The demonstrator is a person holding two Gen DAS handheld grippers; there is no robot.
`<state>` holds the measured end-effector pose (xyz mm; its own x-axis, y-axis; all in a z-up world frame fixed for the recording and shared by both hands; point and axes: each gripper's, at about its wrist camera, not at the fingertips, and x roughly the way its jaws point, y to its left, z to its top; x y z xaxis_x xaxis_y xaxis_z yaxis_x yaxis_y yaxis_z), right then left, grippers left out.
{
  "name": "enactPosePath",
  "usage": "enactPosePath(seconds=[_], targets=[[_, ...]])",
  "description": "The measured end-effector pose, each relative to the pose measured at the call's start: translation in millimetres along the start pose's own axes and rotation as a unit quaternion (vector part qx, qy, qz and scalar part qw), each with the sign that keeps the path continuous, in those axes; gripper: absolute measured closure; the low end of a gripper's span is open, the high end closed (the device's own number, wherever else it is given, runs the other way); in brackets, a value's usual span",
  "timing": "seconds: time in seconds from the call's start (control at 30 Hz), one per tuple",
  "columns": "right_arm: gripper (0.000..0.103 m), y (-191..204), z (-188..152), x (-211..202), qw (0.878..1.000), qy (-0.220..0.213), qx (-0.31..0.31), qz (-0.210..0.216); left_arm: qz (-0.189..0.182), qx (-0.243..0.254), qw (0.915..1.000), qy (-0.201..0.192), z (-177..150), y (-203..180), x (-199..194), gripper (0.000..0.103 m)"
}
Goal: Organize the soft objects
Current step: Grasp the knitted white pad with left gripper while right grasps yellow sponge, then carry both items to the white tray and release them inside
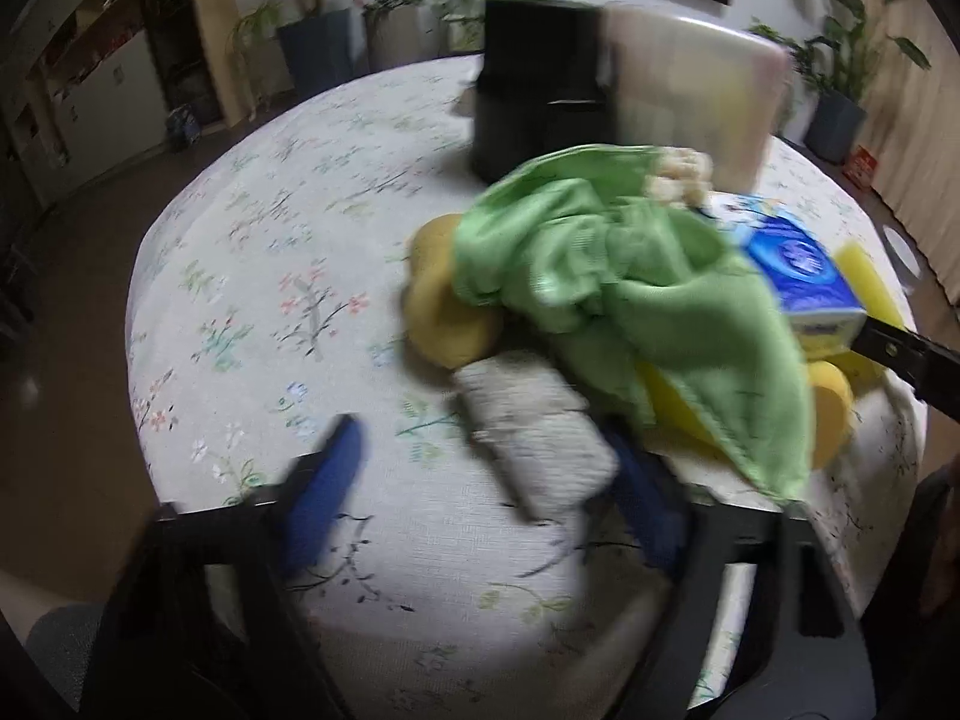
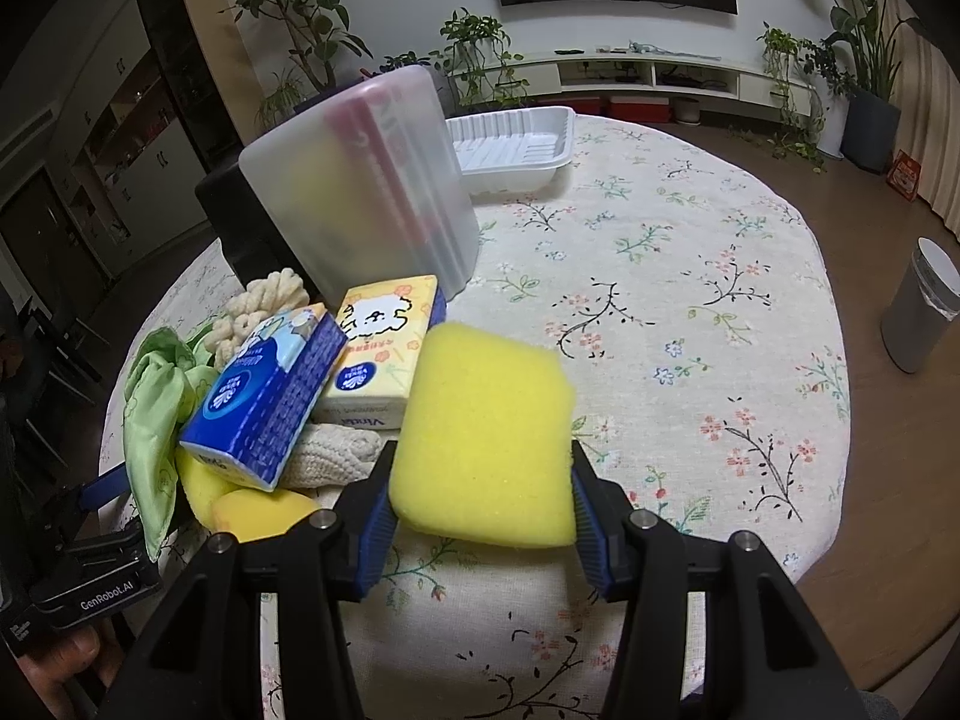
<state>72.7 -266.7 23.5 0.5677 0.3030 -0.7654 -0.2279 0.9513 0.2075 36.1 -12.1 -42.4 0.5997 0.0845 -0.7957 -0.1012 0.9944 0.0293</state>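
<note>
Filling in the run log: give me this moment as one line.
right gripper: shut on yellow sponge | left gripper: open around grey knitted roll | pile: green cloth, tissue packs

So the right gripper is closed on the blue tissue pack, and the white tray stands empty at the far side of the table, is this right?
Not quite. In the right wrist view the right gripper is closed on the yellow sponge, not the blue tissue pack, which lies in the pile beside it. The rest holds: the white tray stands empty at the far side of the table.
</note>
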Motion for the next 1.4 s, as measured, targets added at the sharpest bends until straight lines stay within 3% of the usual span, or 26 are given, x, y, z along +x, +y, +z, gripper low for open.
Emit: enactPosePath(seconds=[0.03, 0.07, 0.13, 0.53, 0.9, 1.1, 1.27, 1.4], targets=[[0.049, 0.1, 0.3, 0.1, 1.000, 0.000, 0.000, 0.000, -0.003, 0.012, 0.9999, -0.004, -0.4, -6.0, -2.4, 0.064], [0.049, 0.1, -0.1, 0.0, 1.000, 0.000, 0.000, 0.000, -0.003, 0.023, 0.9997, -0.006, -1.1, -11.9, -4.1, 0.074], [0.049, 0.0, 0.2, -0.3, 1.000, -0.002, 0.000, 0.000, 0.003, 0.038, 0.9992, -0.009, -2.5, -19.7, -5.9, 0.079], [0.049, -9.6, -0.9, -9.9, 1.000, -0.016, 0.010, 0.006, -0.043, -0.010, 0.9989, -0.015, -4.0, 9.5, -25.3, 0.081], [0.051, -9.7, -1.2, -24.8, 1.000, 0.009, -0.005, -0.023, -0.073, -0.074, 0.9945, -0.012, 13.2, 73.4, -27.9, 0.081], [0.051, -40.5, 18.8, -43.3, 0.998, 0.003, 0.011, -0.059, -0.054, -0.075, 0.9948, -0.044, 62.7, 114.0, -26.4, 0.081], [0.051, -92.2, 59.0, -51.2, 0.994, -0.016, 0.037, -0.104, -0.055, -0.070, 0.9943, -0.059, 117.1, 143.6, -6.3, 0.081], [0.052, -129.8, 97.2, -42.0, 0.991, -0.023, 0.047, -0.123, -0.050, -0.040, 0.9956, -0.069, 159.5, 142.4, 15.0, 0.081]])
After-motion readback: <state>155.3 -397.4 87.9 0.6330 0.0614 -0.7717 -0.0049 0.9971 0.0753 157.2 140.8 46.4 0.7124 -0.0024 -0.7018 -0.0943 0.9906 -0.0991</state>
